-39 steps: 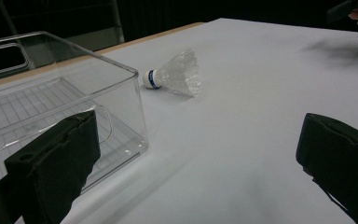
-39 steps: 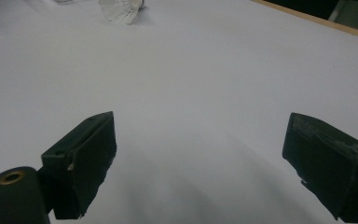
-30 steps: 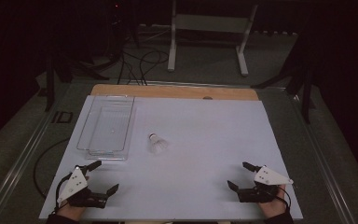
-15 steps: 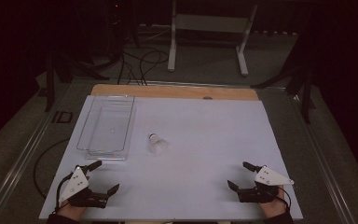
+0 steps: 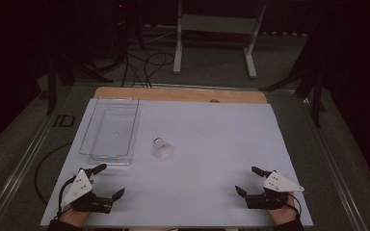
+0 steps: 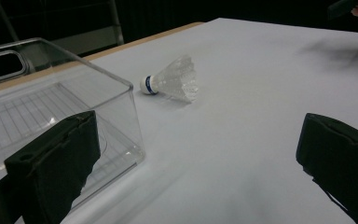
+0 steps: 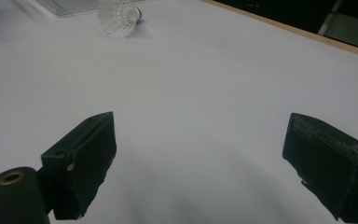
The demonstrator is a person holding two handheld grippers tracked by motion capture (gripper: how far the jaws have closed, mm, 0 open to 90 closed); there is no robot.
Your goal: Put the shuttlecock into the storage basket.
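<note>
Shuttlecock (image 5: 163, 148) is lying on its side mid-desk in the high view, just right of the clear tray (image 5: 110, 130), nearer the left gripper (image 5: 99, 182) than the right gripper (image 5: 254, 180). Left gripper view: jaws gaping, cork (image 6: 148, 85) pointing toward the tray. Right gripper view: jaws gaping, shuttlecock (image 7: 118, 16) lying far ahead-left.

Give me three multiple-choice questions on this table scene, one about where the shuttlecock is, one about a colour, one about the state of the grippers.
1. Where does the shuttlecock lie?
A. inside the clear bin
B. on the white table beside the clear bin
C. between a gripper's jaws

2. What colour is the band round its cork?
A. blue
B. red
C. green

3. How are the left gripper and right gripper?
A. both shut
B. one holds the shuttlecock
C. both open and empty

Answers: 1 B, it rests just right of the clear bin. 2 A, the left gripper view shows blue. 3 C, jaws stand wide apart.
</note>
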